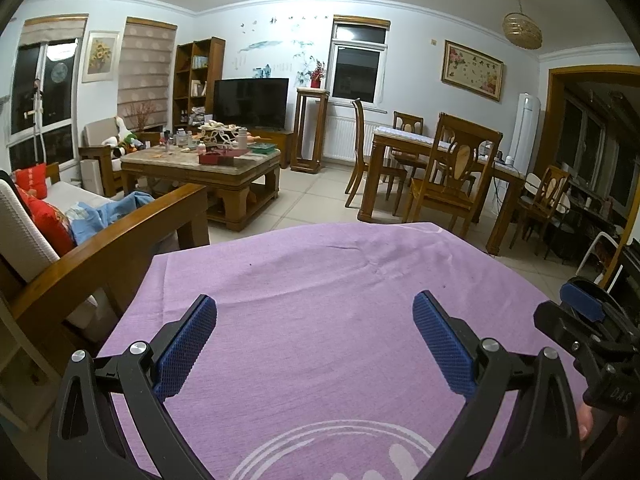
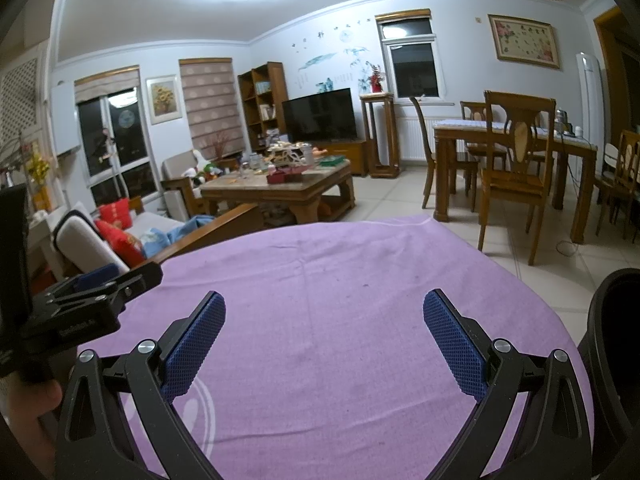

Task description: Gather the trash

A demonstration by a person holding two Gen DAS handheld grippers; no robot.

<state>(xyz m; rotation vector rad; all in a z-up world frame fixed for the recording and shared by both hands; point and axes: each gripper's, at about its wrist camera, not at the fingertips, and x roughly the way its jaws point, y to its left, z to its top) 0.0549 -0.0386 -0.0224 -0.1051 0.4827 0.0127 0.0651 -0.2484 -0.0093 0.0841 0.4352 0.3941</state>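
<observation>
- The left gripper (image 1: 315,316) had its jaws wide apart and held nothing, low in the frame above the purple cloth (image 1: 320,280).
- The right gripper (image 2: 324,314) was also spread wide and empty above the same cloth.
- No trash was visible on the cloth, so how it would handle and where to grip it could not be judged.
- A dark container (image 2: 612,360), maybe a bin, stood at the right edge of the right view.
</observation>
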